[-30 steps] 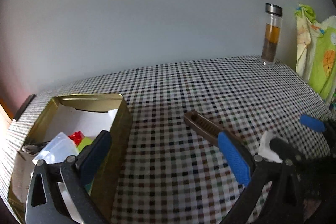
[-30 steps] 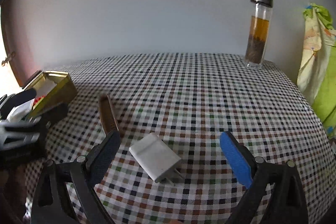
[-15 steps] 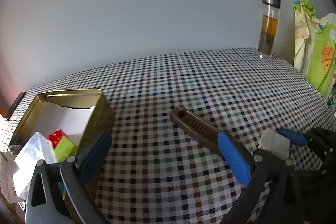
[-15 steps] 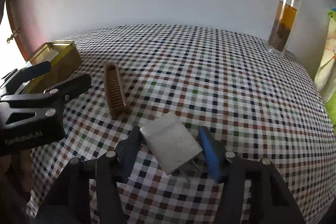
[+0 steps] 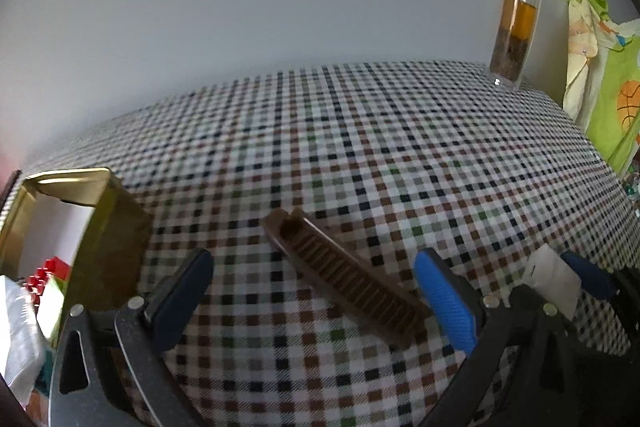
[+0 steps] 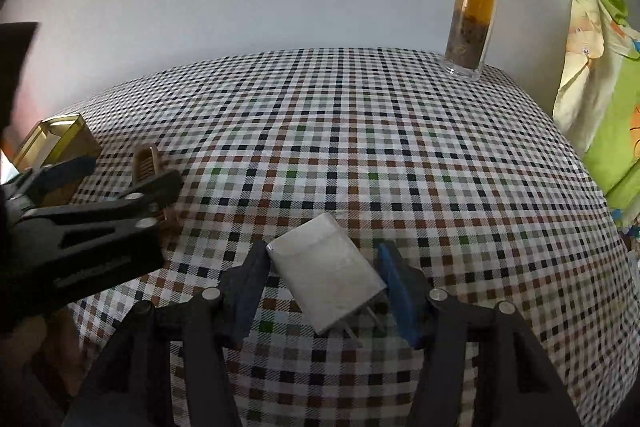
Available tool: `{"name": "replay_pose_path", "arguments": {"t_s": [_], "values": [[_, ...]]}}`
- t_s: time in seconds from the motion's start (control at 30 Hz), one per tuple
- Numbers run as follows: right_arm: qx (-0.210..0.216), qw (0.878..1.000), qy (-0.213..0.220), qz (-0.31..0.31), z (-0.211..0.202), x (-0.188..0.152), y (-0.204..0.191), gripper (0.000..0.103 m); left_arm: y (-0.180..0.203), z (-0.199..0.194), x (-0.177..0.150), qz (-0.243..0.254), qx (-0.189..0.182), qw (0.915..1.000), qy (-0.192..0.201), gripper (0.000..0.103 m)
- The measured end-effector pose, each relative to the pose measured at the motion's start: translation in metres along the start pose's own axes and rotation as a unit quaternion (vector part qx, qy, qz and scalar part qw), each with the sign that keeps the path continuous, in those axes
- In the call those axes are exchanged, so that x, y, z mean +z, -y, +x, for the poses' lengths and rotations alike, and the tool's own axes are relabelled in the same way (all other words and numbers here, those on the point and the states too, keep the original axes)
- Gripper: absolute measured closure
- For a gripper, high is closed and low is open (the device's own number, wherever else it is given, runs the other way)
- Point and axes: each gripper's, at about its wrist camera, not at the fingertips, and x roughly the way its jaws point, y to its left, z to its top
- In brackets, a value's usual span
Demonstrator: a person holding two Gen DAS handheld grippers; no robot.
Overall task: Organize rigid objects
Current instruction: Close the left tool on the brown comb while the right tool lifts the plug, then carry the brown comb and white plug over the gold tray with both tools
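My right gripper (image 6: 322,281) is shut on a white plug charger (image 6: 326,277) and holds it above the checked tablecloth; the charger also shows in the left wrist view (image 5: 554,277). My left gripper (image 5: 316,291) is open, its fingers on either side of a brown comb (image 5: 340,271) that lies on the cloth. The comb also shows in the right wrist view (image 6: 146,159), partly hidden behind the left gripper. A gold tin box (image 5: 108,227) stands at the left and holds a red brick (image 5: 48,273), a green piece and clear plastic.
A glass bottle with a metal lid (image 6: 474,3) stands at the back right of the table (image 6: 360,131). A yellow-green cloth (image 6: 600,87) hangs off the right edge. A pale wall runs behind the table.
My right gripper shut on the charger and lifted it off the cloth. My left gripper moved right from over the tin box, so the comb now lies between its fingers.
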Motion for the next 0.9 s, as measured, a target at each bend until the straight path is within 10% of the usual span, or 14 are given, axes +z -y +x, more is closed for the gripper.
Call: {"name": "replay_pose_path", "arguments": {"t_s": [0.13, 0.47, 0.9], "values": [[-0.003, 1.0, 0.0, 0.005, 0.0, 0.0, 0.0, 0.044, -0.001, 0.004, 0.002, -0.005, -0.019, 0.9997, -0.013, 0.008], [-0.009, 1.0, -0.001, -0.001, 0.002, 0.002, -0.006, 0.044, -0.002, -0.009, -0.009, 0.023, -0.069, 0.9973, -0.012, 0.079], [-0.028, 0.998, 0.059, -0.001, -0.021, -0.001, -0.012, 0.044, -0.016, -0.041, -0.032, 0.028, -0.094, 0.9951, 0.014, 0.079]]}}
